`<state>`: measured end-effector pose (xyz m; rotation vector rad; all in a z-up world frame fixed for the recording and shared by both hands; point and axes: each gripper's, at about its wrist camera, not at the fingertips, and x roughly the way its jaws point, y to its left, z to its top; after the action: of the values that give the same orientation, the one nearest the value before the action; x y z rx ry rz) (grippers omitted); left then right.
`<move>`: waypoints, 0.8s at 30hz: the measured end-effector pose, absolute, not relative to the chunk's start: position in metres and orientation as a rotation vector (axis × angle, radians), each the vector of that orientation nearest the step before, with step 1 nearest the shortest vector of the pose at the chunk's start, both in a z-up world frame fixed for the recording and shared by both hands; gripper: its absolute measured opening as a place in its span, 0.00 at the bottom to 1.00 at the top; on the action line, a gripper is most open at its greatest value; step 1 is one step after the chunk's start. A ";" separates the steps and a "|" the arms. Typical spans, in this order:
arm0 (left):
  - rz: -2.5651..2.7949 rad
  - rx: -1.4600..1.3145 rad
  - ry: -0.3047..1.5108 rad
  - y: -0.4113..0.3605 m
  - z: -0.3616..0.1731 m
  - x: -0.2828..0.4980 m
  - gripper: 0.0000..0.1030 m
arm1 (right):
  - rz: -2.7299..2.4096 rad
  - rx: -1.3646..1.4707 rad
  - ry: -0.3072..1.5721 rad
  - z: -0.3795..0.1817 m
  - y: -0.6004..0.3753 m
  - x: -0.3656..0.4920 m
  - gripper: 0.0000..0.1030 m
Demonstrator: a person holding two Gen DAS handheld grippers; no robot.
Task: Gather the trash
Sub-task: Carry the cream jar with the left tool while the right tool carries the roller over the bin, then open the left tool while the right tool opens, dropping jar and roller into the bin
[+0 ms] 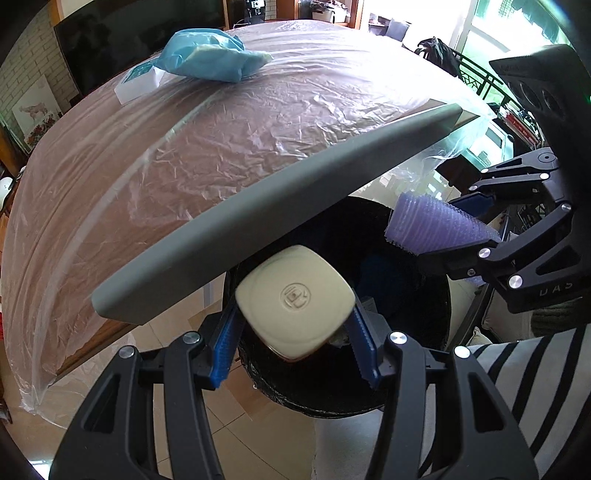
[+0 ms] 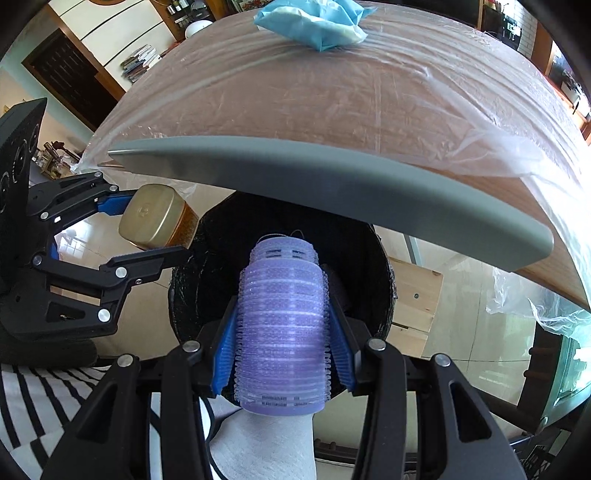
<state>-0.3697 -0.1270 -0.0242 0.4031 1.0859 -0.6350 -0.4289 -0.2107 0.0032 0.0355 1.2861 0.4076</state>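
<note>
Left wrist view: left tool [image 1: 295, 343] clamps a cream-lidded square container [image 1: 293, 299] between its blue pads, above the black-lined trash bin [image 1: 406, 369] that stands beyond its tips. Right wrist view: right tool [image 2: 282, 350] grips a purple ribbed roller [image 2: 282, 325] over the same bin. Farther ahead, on the plastic-covered counter [image 2: 332, 103], lies a crumpled blue bag [image 2: 314, 22].

A lived-in home, likely a dining or living room.

You stand at a large wooden surface [image 1: 258, 122] draped in clear plastic, on glossy floor tiles [image 1: 229, 435]. Around you are a dark television screen [image 1: 122, 40], a framed picture [image 1: 35, 114] against a white brick wall, stacked books [image 2: 142, 62] on shelving, and a bright window [image 1: 491, 33] with railings.
</note>
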 end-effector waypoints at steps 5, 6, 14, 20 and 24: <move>-0.634 0.417 1.093 -0.129 -0.030 -0.368 0.53 | 0.402 0.031 1.292 -0.001 -0.208 -0.429 0.43; -0.633 0.419 1.095 -0.129 -0.032 -0.368 0.53 | 0.406 0.035 1.294 -0.003 -0.207 -0.428 0.43; -0.623 0.426 1.106 -0.137 -0.041 -0.365 0.53 | 0.376 0.033 1.305 -0.008 -0.208 -0.425 0.43; -0.624 0.427 1.111 -0.139 -0.045 -0.364 0.53 | 0.370 0.036 1.313 -0.013 -0.211 -0.426 0.43; -0.626 0.424 1.117 -0.138 -0.046 -0.363 0.53 | 0.369 0.036 1.317 -0.016 -0.211 -0.425 0.43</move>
<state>-0.3631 -0.1376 -0.0460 0.4239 1.1169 -0.6263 -0.4252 -0.2113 -0.0161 0.0357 1.3170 0.3693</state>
